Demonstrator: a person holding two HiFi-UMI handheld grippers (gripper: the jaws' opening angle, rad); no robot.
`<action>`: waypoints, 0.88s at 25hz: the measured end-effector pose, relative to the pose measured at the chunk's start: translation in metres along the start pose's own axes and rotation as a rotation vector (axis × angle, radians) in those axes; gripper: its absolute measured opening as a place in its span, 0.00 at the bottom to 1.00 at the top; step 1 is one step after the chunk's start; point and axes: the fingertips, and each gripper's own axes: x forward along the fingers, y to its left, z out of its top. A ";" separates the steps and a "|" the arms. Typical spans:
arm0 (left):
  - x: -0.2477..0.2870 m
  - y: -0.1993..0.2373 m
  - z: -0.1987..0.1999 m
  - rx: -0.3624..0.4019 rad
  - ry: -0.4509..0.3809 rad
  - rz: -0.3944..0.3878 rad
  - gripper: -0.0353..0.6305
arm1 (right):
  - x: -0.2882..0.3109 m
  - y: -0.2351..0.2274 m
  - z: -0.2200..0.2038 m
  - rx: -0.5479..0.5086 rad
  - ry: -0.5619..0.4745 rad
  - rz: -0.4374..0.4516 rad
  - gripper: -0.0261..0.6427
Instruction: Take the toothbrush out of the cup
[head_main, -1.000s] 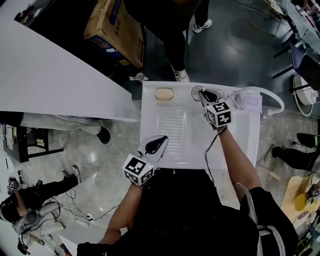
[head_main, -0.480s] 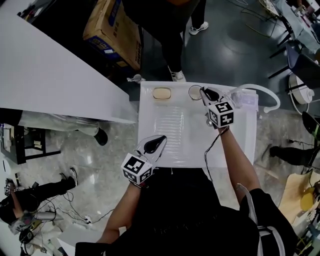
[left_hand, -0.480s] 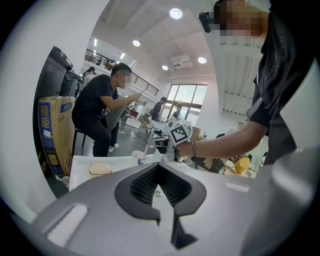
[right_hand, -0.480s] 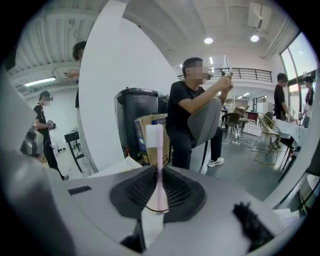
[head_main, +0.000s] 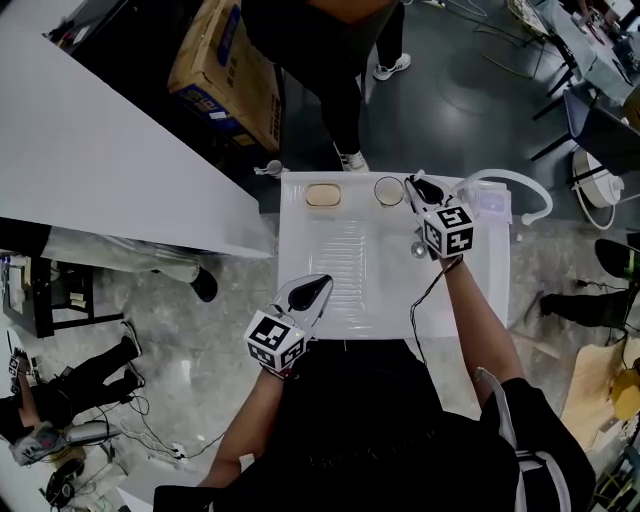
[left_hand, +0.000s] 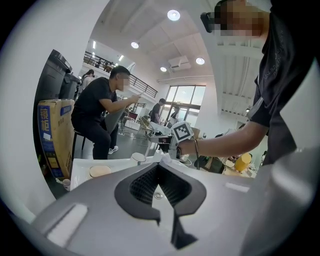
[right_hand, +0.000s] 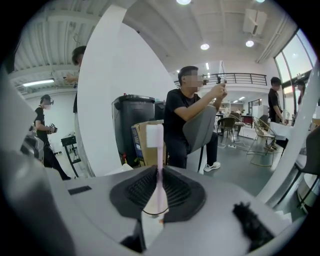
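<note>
A clear cup (head_main: 389, 190) stands at the back edge of the white sink top (head_main: 470, 290). My right gripper (head_main: 412, 184) hangs just right of it and above it, shut on the pink handle of a toothbrush (right_hand: 159, 186). The brush's white head (right_hand: 154, 134) sticks up past the jaws in the right gripper view. Through the gap below the jaws the cup's rim (right_hand: 151, 213) shows. My left gripper (head_main: 318, 283) rests at the sink's front left edge, its jaws together and holding nothing; in its own view the left gripper (left_hand: 159, 167) points toward the right gripper (left_hand: 175, 146).
A tan soap bar (head_main: 324, 195) lies left of the cup. The ribbed drain board (head_main: 345, 262) and the drain hole (head_main: 419, 249) fill the sink's middle. A white curved pipe (head_main: 522, 183) arcs at the back right. A seated person (head_main: 330, 70) and a cardboard box (head_main: 224, 68) are behind the sink.
My right gripper has lifted with the toothbrush, which now sits higher over the cup. The left gripper has stayed where it was.
</note>
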 end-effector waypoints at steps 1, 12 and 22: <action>-0.001 0.000 0.001 0.001 -0.002 0.000 0.07 | -0.002 0.000 0.001 0.001 -0.002 -0.003 0.11; -0.003 -0.002 0.011 0.012 -0.034 -0.014 0.07 | -0.019 0.012 0.010 -0.017 -0.015 0.000 0.11; -0.003 -0.008 0.013 0.032 -0.043 -0.024 0.07 | -0.044 0.026 0.004 0.000 -0.027 0.009 0.11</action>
